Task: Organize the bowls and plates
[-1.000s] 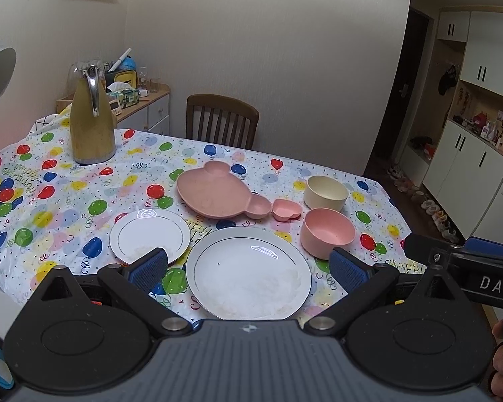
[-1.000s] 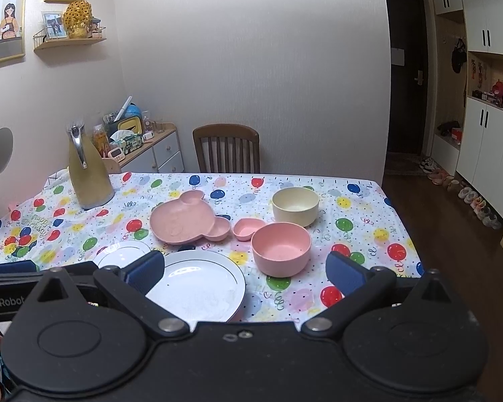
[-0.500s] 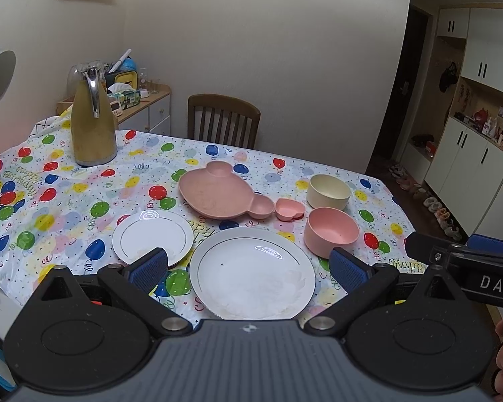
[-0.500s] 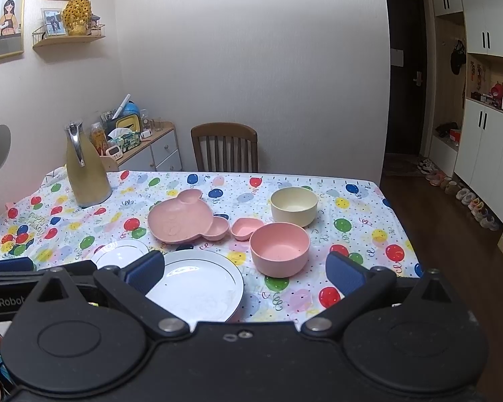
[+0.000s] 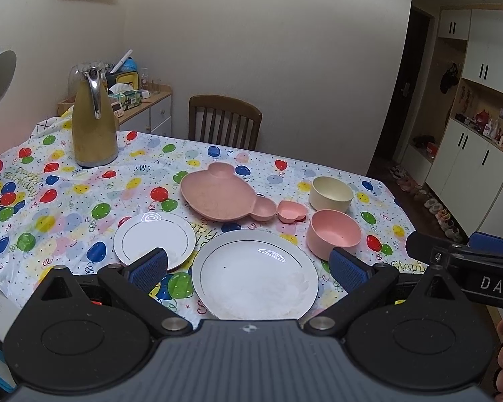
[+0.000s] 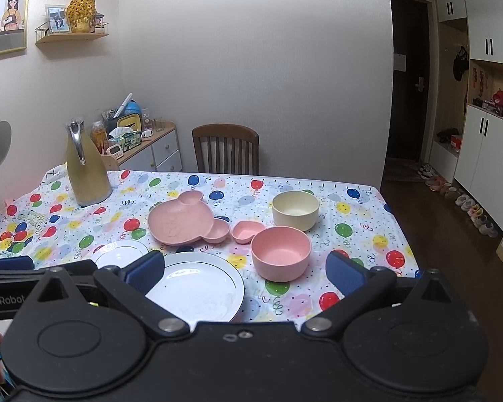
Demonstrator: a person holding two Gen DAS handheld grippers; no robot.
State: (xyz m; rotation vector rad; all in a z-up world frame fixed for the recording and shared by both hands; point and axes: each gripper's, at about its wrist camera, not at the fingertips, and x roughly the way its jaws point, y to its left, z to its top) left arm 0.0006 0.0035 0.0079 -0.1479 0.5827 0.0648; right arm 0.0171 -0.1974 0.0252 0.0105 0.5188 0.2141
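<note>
Both grippers hang at the near edge of the desk [image 5: 84, 201], each with its fingers spread apart and holding nothing: the left gripper [image 5: 248, 268] frames the big plate [image 5: 255, 274], the right gripper [image 6: 244, 273] looks over that plate toward the pink bowl [image 6: 281, 254]. Just left of the big plate lies the small plate [image 5: 154, 238], close but apparently not touching. Behind them sit the bear plate [image 5: 223, 192], the heart dish [image 5: 291, 211] just beside it, then the cream bowl [image 5: 332, 193] behind the pink one. Nothing is stacked yet, so this looks like the approach. A likely next move is lifting the small plate by its rim onto the big one, and nesting the bowls.
</note>
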